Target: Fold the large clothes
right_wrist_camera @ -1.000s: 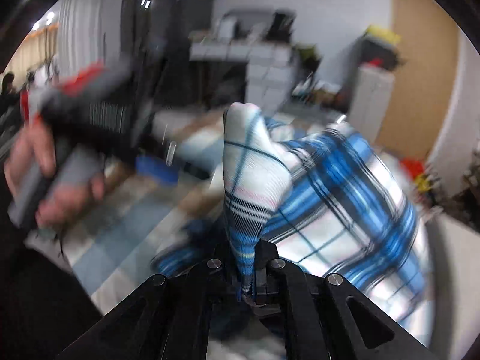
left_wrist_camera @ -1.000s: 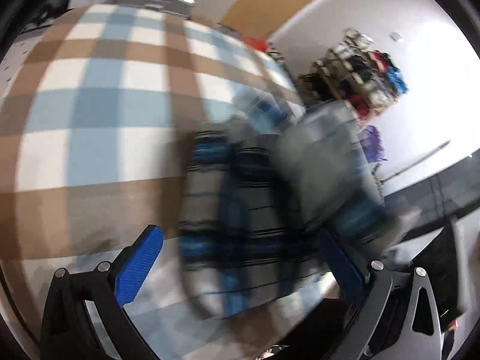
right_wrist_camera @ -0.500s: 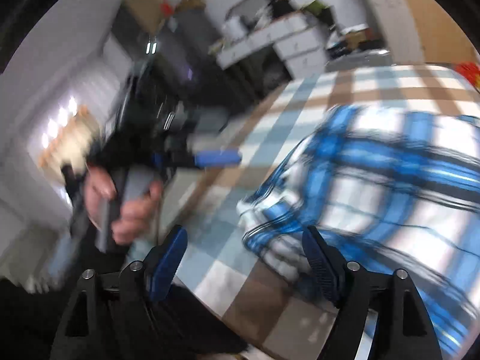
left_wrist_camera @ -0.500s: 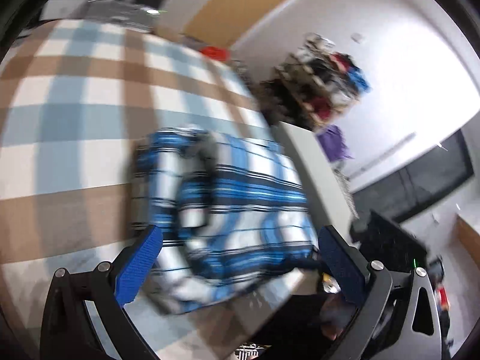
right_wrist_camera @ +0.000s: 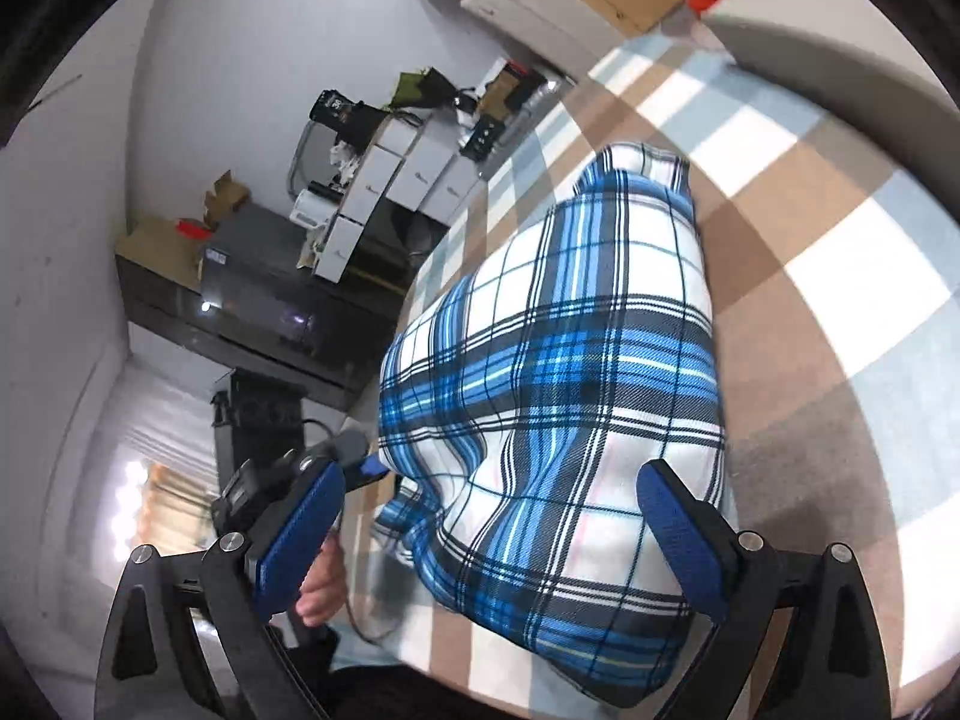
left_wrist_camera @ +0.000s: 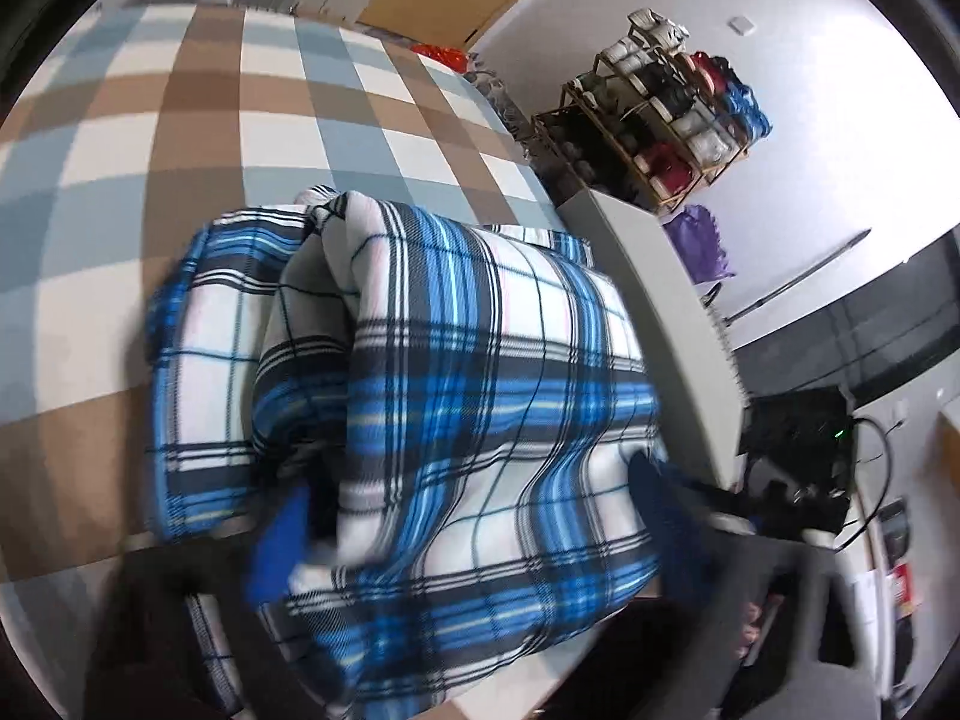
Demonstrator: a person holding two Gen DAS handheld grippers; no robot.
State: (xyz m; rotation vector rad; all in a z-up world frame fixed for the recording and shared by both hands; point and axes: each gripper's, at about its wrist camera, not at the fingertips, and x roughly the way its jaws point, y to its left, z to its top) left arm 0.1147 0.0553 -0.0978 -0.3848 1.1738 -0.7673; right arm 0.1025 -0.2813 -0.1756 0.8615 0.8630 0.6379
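Note:
A folded blue, white and black plaid garment (left_wrist_camera: 456,372) lies on the brown, blue and white checked tablecloth (left_wrist_camera: 198,120). My left gripper (left_wrist_camera: 468,522) is low over the garment's near end, blurred, its jaws closing. The cloth fills the gap between its blue pads (left_wrist_camera: 276,546) and ripples there. In the right wrist view the same garment (right_wrist_camera: 570,372) runs away from me. My right gripper (right_wrist_camera: 492,540) straddles its near end, jaws opening wide, left pad well off the cloth. The left gripper (right_wrist_camera: 354,468) and the hand (right_wrist_camera: 318,588) holding it show at the garment's left edge.
A grey counter (left_wrist_camera: 678,324) borders the table's right side, with a black device (left_wrist_camera: 798,456) and cables past it. A wooden rack of spools (left_wrist_camera: 666,114) stands against the wall. White drawer boxes (right_wrist_camera: 408,174) and a dark cabinet (right_wrist_camera: 258,300) lie beyond the table's far left.
My right gripper let go of the raised cloth corner, opened wide, rolled and dropped over the garment's end. My left gripper moved in over the garment and its jaws narrowed on it.

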